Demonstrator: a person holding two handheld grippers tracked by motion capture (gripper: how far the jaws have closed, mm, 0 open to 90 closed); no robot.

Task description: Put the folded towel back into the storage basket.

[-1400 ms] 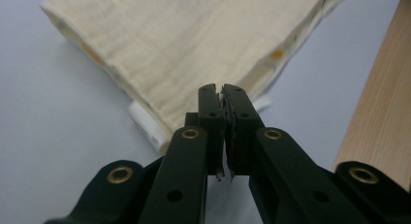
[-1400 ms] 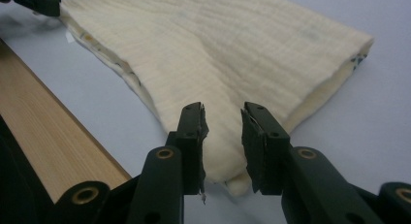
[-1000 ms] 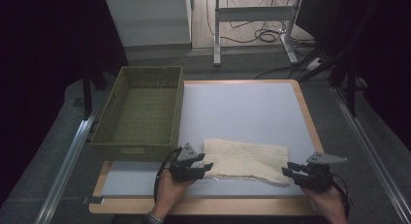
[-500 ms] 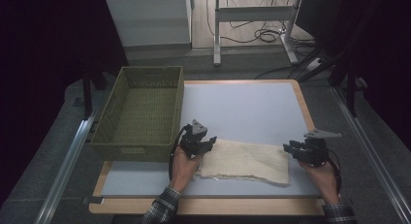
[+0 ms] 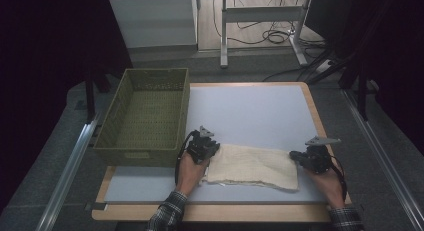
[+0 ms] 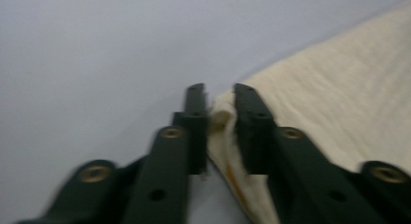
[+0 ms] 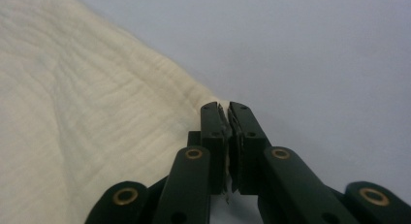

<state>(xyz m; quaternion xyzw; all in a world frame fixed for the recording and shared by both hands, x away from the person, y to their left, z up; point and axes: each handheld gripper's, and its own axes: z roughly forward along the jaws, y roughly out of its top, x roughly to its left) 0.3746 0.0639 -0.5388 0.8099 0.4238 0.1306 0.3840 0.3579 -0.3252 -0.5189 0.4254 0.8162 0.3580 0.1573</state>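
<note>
**Cloth gripped at both far corners, the fold not yet made**

Jaws first: in the left gripper view we see the left gripper clenched on a bunched corner of the cream cloth, with the fabric squeezed between its two black jaws. They have just been closing, and the cloth is between them. Our right gripper is in the same state: its jaws have just been closing too and now meet on a thin edge of the cloth at its corner.

From the high view, the two hands sit at either end of the cloth, left gripper at its left far corner, right gripper at its right far corner. The cloth lies flat on the pale mat of the table, near the front edge. The green basket stands just left of it, with nothing inside.

We judge the grasp done on both sides. What is left, as we read it, is the lifting and folding of the cloth, and perhaps its placing in the basket.
</note>
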